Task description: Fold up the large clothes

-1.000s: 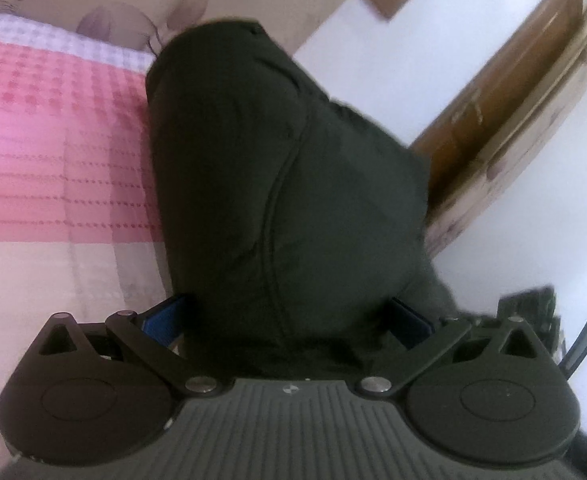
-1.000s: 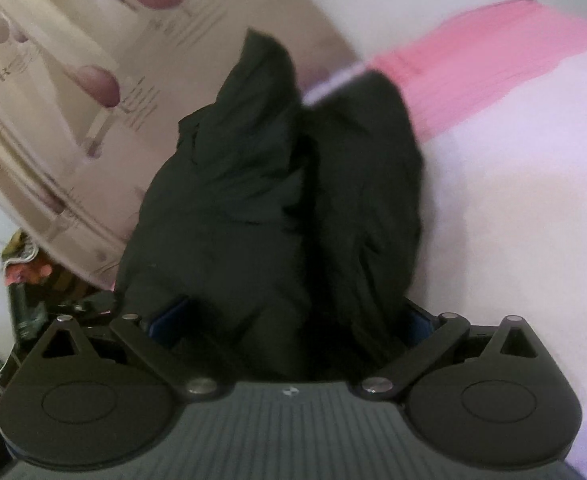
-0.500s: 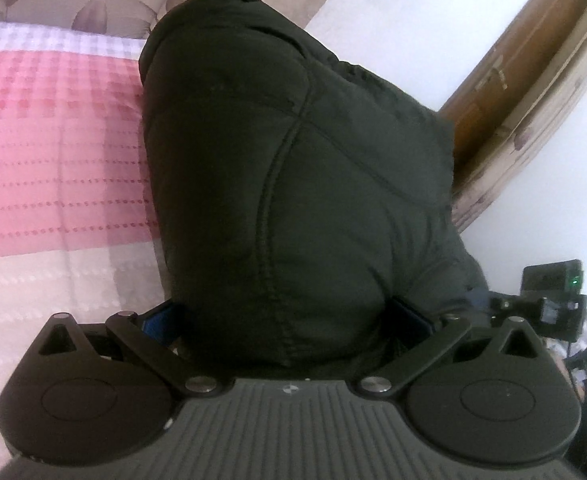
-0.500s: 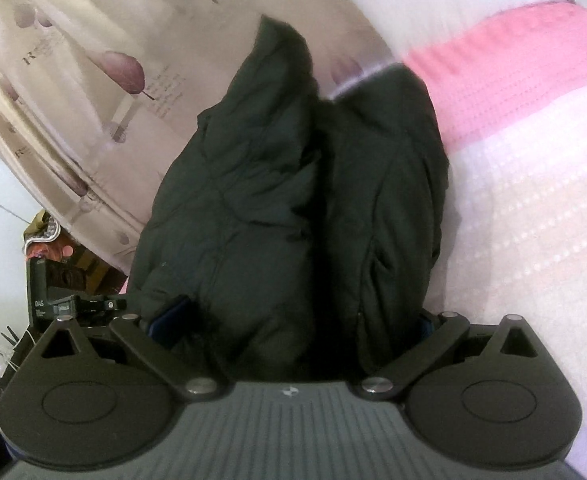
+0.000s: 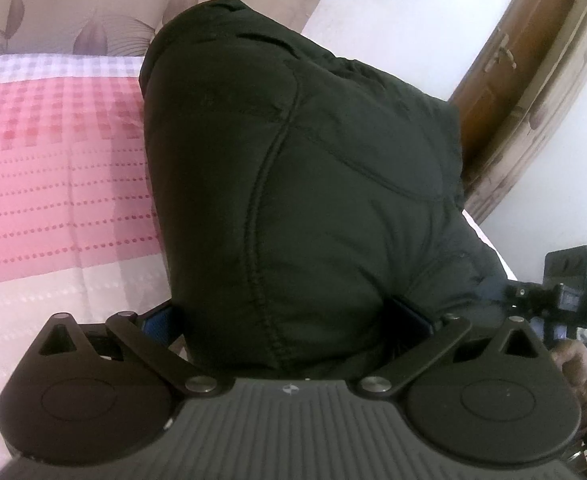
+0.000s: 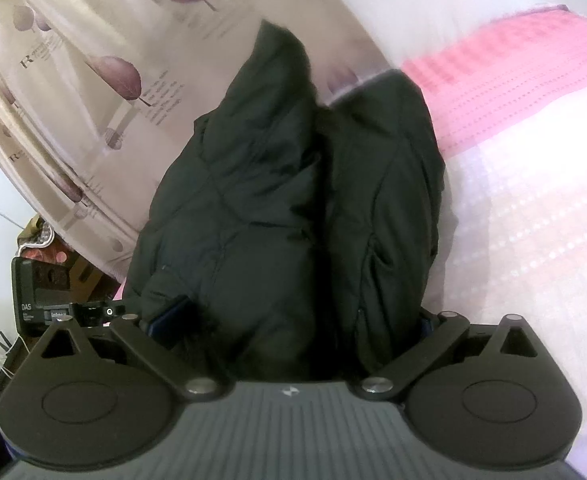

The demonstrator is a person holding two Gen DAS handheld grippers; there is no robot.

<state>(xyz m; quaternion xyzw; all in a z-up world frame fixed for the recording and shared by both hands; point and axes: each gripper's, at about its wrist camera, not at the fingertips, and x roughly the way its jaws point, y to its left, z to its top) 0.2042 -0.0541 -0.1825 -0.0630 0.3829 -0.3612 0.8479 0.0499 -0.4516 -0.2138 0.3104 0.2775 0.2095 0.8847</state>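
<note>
Our left hand-held gripper (image 5: 285, 320) and right hand-held gripper (image 6: 293, 320) both squeeze the puffy black jacket (image 5: 313, 184), which fills the middle of each picture above the pink bed (image 5: 53, 168). We should lower both sides together, evenly. Compared with a moment ago, the jacket looks bigger and nearer.

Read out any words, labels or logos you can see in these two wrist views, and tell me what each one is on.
"DAS": white letters on the black box-shaped device left of the right gripper.
"R": large grey capital on the beige leaf-print curtain; the word after it is blurred.
Small dark script lines on that curtain: too blurred to read.
White label under "DAS": too small to read.
Left wrist view: no text; the left gripper holds the black padded jacket.
</note>
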